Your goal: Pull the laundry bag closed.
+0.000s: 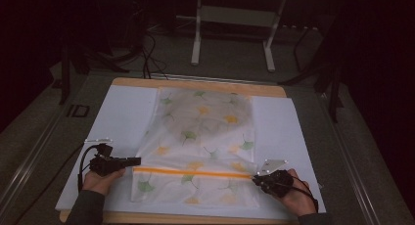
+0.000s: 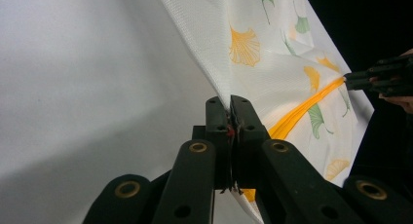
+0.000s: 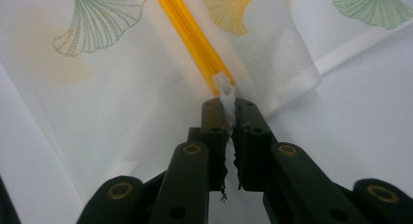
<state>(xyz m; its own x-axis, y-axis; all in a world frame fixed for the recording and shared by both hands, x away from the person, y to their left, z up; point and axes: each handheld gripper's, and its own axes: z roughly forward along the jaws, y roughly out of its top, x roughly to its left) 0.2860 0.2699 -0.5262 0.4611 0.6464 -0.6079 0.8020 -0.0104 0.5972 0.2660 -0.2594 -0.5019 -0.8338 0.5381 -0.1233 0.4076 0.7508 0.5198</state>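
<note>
Mesh pouch (image 1: 198, 146) flat on white board (image 1: 122, 117), near-centre. Left gripper (image 1: 136, 161) clamped on left end of orange zipper (image 1: 191, 173); right gripper (image 1: 255, 178) pinching white pull tab (image 3: 224, 87), presumably bracing to slide zip.

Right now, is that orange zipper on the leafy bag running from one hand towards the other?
Yes: in the high view the orange zipper stretches across the bag between the left gripper and the right gripper.
</note>
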